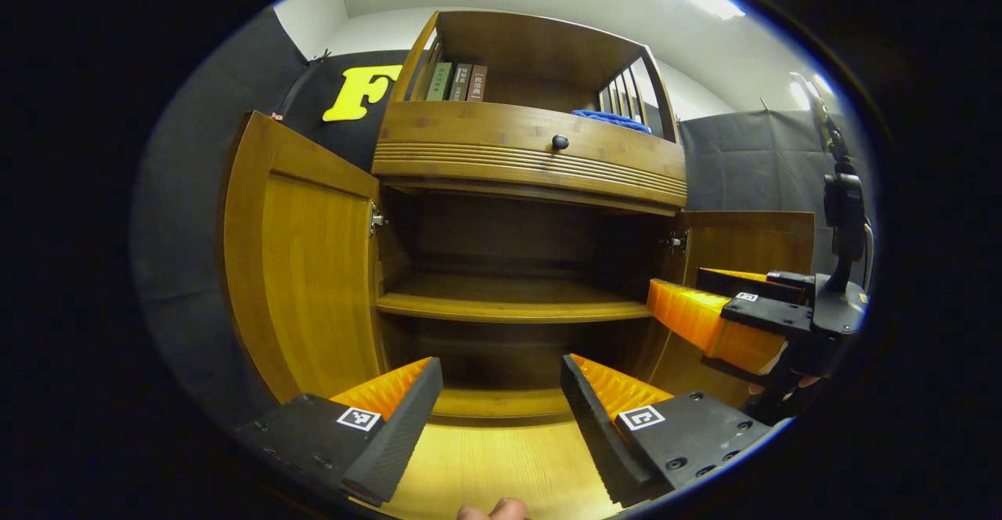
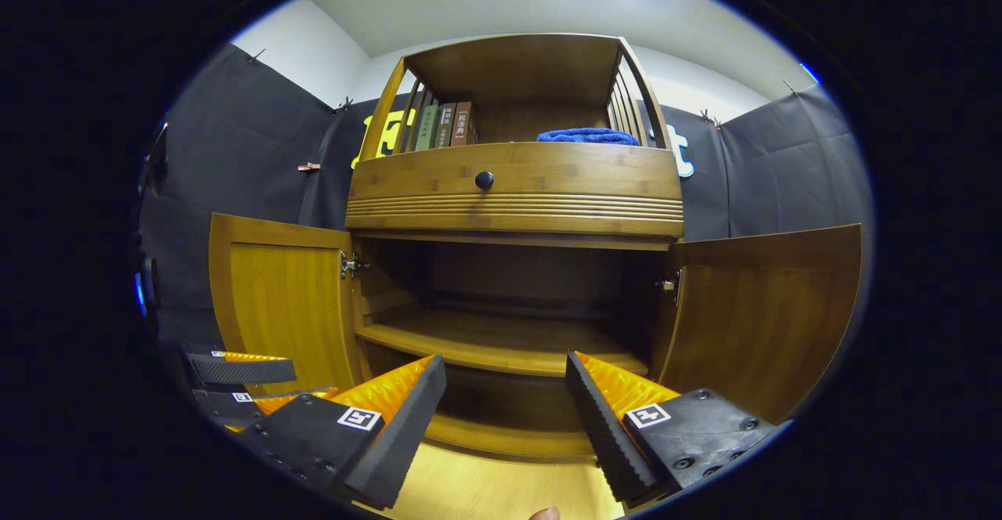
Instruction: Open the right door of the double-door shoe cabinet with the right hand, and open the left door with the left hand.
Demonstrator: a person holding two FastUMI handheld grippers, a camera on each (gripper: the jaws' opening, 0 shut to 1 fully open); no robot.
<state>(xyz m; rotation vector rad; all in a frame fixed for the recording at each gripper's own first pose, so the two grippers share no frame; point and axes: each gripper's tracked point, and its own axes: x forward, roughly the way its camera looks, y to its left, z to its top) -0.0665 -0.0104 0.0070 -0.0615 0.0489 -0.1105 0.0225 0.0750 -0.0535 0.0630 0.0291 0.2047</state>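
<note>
Left gripper (image 1: 501,395), right gripper (image 2: 505,395): my jaws spread, empty. Left door (image 1: 301,293), right door (image 2: 763,312): both swung wide, shelf (image 2: 501,348) exposed. Risk: I could clip a door withdrawing and swing it closed

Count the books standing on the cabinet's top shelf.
3, upright side by side at the left of the top shelf: books. More may hide behind the slats.

left hand-held gripper (image 1: 501,395): fingers parted, holding nothing | right hand-held gripper (image 2: 505,399): same (both level)
</note>
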